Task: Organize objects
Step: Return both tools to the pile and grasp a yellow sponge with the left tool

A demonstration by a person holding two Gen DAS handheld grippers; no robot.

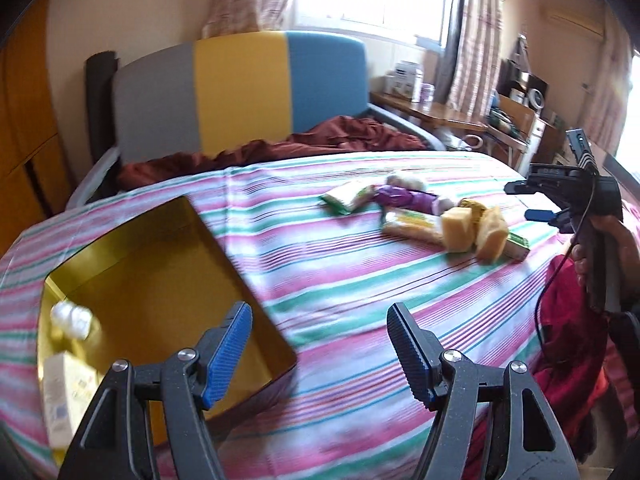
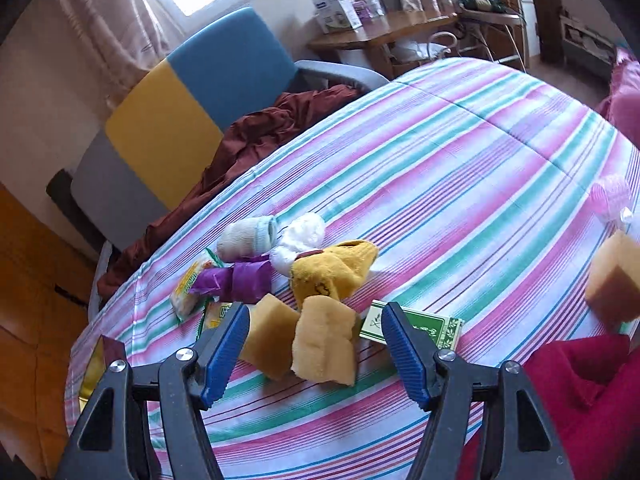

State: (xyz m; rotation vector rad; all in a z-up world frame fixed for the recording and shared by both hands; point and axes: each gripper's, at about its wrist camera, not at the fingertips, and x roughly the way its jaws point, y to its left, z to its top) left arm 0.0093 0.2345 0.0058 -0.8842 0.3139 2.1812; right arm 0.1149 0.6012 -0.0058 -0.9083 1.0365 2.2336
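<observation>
Two grippers were in use, both with jaws parted and nothing between the pads.

Left wrist view: the left gripper (image 1: pixel 320 350) hung over the striped bedspread (image 1: pixel 360 280), jaws apart, empty. Just beyond its left finger sat an open box with a gold interior (image 1: pixel 168 272); the near right corner of the box lay behind that fingertip. Inside the box, far to the left of the claw, were a white rolled item (image 1: pixel 74 318) and a pale carton (image 1: pixel 66 396), both blurred. Well ahead and to the right of the claw lay the loose pile: a green-and-white packet (image 1: pixel 346 196), a purple wrapped item (image 1: pixel 404 196), a yellow packet (image 1: pixel 412 226) and two tan sponges (image 1: pixel 476 234). At the far right, a hand (image 1: pixel 600 256) held the right gripper (image 1: pixel 536 204), beside the pile.

Right wrist view: the right gripper (image 2: pixel 316 350) was held just above the pile, jaws apart, gripping nothing. Two tan sponges (image 2: pixel 304 336) lay between and just ahead of its fingers. A green box (image 2: pixel 432 326) lay partly behind the right finger. Farther ahead lay a yellow sock (image 2: pixel 336 268), a white bundle (image 2: pixel 300 238), a beige rolled sock (image 2: pixel 248 236) and the purple wrapped item (image 2: pixel 240 278). A third sponge (image 2: pixel 614 280) lay well to the right, a pink ribbed item (image 2: pixel 612 196) beyond it.
</observation>
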